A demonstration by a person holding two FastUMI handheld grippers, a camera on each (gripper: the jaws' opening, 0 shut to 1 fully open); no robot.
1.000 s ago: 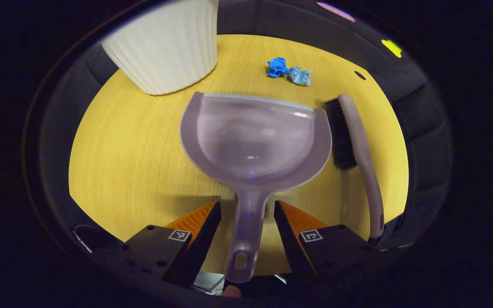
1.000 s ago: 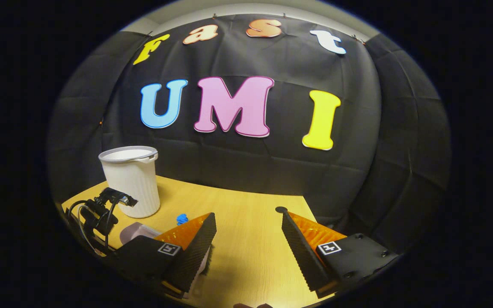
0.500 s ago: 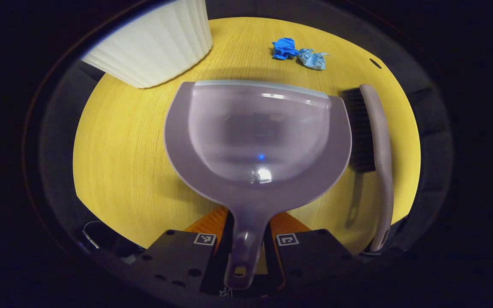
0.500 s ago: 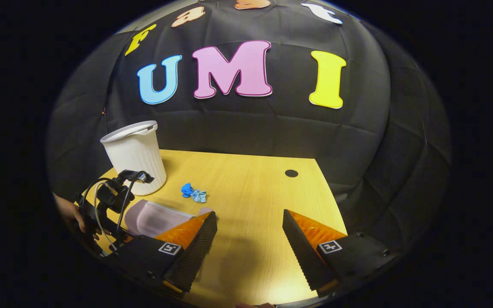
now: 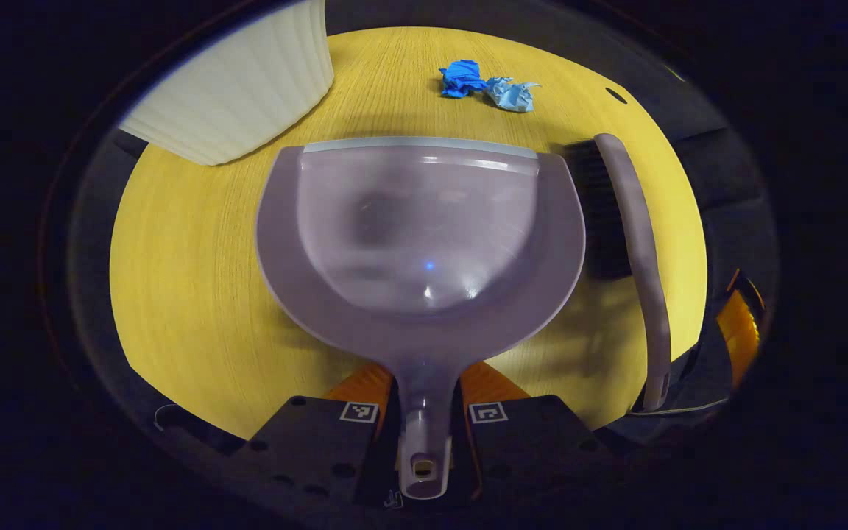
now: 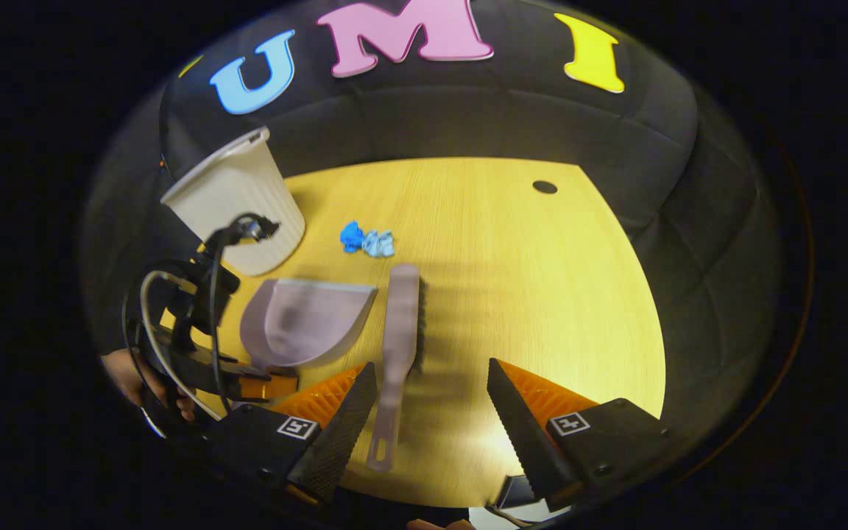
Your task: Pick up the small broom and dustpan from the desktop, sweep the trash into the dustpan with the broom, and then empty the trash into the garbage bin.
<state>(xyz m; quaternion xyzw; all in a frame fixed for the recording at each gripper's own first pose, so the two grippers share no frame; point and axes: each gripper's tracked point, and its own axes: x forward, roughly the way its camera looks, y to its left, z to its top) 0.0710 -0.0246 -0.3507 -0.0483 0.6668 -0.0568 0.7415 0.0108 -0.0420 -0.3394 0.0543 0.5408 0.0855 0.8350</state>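
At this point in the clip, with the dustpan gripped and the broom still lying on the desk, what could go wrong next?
1. The right gripper is open with the broom handle near one finger, not centred; closing now might nudge it aside.
2. The left gripper pinches only the dustpan handle, so the pan could pivot.
3. The trash lies close to the garbage bin; sweeping could push it against the bin.

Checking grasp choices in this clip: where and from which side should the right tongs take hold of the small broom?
Grip the broom by its bare handle, the near end pointing toward the right tongs. It lies flat on the desktop, bristles on the far half facing away from the dustpan. The tongs stand open with the handle just inside one finger, so come from above and close across its narrow width.
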